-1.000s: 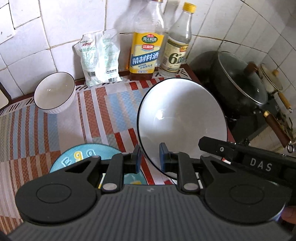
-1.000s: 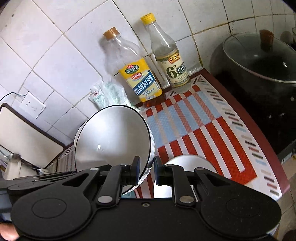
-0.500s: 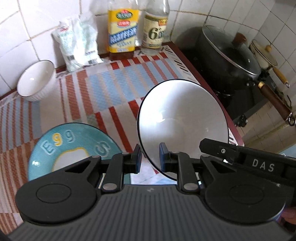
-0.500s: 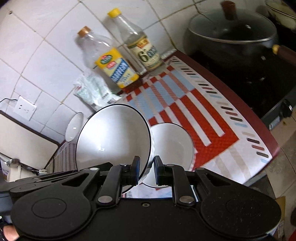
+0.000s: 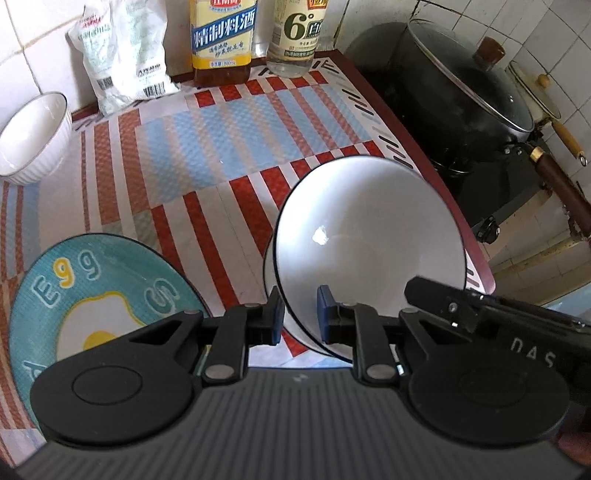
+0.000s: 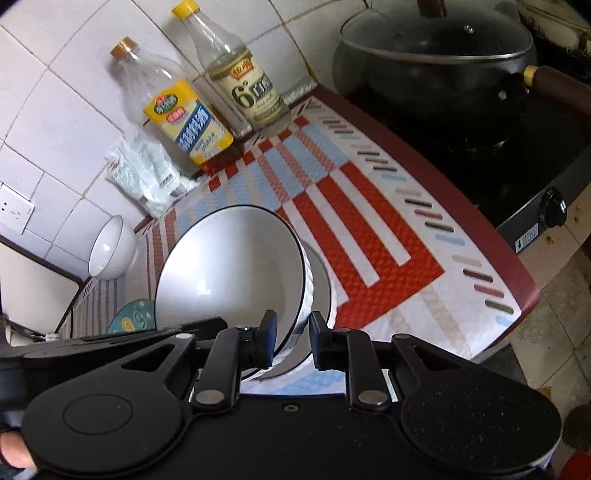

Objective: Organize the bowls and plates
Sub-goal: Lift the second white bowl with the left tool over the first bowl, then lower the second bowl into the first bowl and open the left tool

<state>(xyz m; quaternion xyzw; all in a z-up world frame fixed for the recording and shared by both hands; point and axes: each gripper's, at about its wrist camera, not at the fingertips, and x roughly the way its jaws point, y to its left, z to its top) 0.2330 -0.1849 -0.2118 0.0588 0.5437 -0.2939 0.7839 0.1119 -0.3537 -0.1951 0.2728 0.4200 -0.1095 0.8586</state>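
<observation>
Both grippers hold one white bowl with a thin black rim [image 5: 369,236], tilted, each pinching its rim. My left gripper [image 5: 299,317] is shut on its near edge. My right gripper [image 6: 291,336] is shut on the same bowl [image 6: 229,269] from the other side. The held bowl sits just above or partly inside a second white bowl [image 6: 321,284] on the mat; its rim [image 5: 269,273] peeks out at the left. A teal egg-print plate [image 5: 92,302] lies at the left. A third white ribbed bowl [image 5: 33,136] stands by the wall.
A red, blue and white striped mat [image 5: 221,155] covers the counter. Two bottles [image 5: 221,33] [image 5: 295,33] and a white bag [image 5: 122,55] stand against the tiled wall. A black lidded pot [image 5: 461,96] sits on the stove at right. The counter edge [image 6: 517,273] drops off at right.
Both grippers have carried the held bowl down and toward the front of the counter, over the second white bowl. The plate and the far bowl have not moved on the mat.
</observation>
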